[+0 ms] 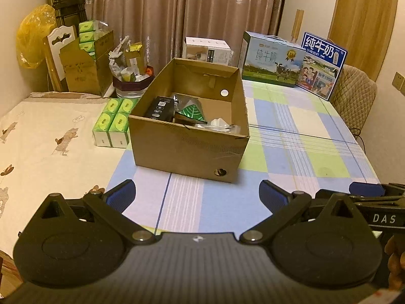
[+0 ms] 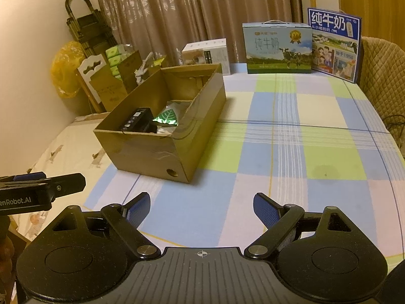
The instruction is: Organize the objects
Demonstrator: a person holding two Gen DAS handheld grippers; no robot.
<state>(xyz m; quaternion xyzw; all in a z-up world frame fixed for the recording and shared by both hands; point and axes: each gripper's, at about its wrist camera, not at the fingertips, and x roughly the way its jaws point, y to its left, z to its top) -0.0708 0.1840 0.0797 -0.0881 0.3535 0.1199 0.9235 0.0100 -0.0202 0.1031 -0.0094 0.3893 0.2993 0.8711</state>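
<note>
At the bottom of the left wrist view the left gripper (image 1: 197, 197) has its jaws spread wide with nothing between them, only checked cloth showing in the gap. The right gripper (image 2: 201, 209), at the bottom of its own view, stands just as wide and just as empty. Each tool shows at the edge of the other's view, so the two are side by side, both short of the box and touching nothing.

Just above them, in the middle of both frames, sits the open cardboard box (image 1: 187, 149) on the checked tablecloth (image 2: 278, 152). Inside lie a black carton (image 1: 160, 107), a green leaf-print packet (image 1: 193, 112) and some white items (image 1: 219, 124) at the near right corner (too small to identify). With things already in the box and the cloth around it bare, I judge the task is well along, or between items. The next move calls for finding something still loose; the likeliest candidates are the green tissue packs (image 1: 114, 124) just beside the box at centre left, which would need a wide, level pinch.

Farther up the frame, two milk gift cartons (image 2: 278, 48) and a white box (image 2: 206, 53) stand along the table's far edge. At upper left are a chair (image 1: 59, 48) holding another carton, a yellow bag (image 1: 33, 35) and a folded ladder, with brown curtains (image 1: 189, 10) across the top and a padded chair at upper right.
</note>
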